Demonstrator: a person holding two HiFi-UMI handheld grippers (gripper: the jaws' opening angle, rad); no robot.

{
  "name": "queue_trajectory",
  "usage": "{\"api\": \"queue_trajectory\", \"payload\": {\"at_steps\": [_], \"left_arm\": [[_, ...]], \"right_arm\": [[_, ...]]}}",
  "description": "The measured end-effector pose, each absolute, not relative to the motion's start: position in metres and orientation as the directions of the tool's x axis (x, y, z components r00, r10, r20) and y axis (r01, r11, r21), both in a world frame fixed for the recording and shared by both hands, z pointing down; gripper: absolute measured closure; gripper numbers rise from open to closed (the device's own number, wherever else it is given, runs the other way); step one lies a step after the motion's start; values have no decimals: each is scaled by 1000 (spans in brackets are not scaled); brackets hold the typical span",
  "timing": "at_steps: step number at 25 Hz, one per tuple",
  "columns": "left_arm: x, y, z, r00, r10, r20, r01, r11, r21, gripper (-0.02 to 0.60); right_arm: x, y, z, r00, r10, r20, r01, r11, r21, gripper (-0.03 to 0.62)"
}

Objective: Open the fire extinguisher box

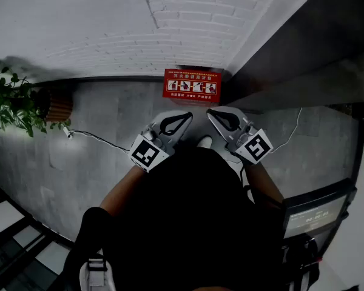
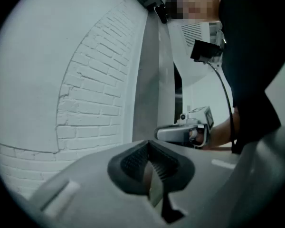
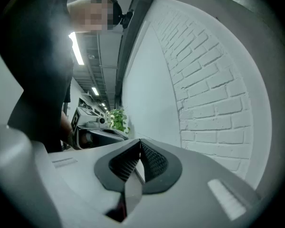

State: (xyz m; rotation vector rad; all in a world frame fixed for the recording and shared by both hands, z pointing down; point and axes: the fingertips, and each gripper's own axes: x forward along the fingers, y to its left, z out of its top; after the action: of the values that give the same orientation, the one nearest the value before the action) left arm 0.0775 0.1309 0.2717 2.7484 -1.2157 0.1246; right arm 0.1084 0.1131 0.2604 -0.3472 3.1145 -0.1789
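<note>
A red fire extinguisher box (image 1: pixel 193 85) with a strip of pictograms on its lid stands on the grey floor against the white brick wall (image 1: pixel 188 29). My left gripper (image 1: pixel 188 115) and right gripper (image 1: pixel 210 112) are held side by side above and short of the box, tips angled toward each other. Both are shut with nothing between the pads. In the left gripper view my left gripper (image 2: pixel 148 141) faces the brick wall, with the other gripper (image 2: pixel 185 132) beyond it. In the right gripper view my right gripper (image 3: pixel 140 140) points level along the wall. The box is out of both gripper views.
A potted green plant (image 1: pixel 12 105) stands at the left by the wall, with a white cable (image 1: pixel 97 139) trailing over the floor from it. A dark wall panel (image 1: pixel 303 47) rises at the right. A dark machine with a screen (image 1: pixel 318 214) stands at the lower right.
</note>
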Motion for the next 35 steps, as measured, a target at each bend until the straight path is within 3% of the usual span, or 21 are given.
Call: {"api": "queue_trajectory", "payload": {"at_steps": [15,25,35], "left_arm": [[112,121,277,656,-743,133,-755,-647,108,581],[32,92,295,661,-739,131,-749,-643,157,581],[-79,52,337,776,-617,132,-628,-734,259,581]], "right_arm": [[131,96,273,-982,-189,8,-188,973,-135,585],[64,71,289,-975,-208,71,-216,967,-136,585],[-37,34,321,-912,-370,179,-394,910,-127,585]]}}
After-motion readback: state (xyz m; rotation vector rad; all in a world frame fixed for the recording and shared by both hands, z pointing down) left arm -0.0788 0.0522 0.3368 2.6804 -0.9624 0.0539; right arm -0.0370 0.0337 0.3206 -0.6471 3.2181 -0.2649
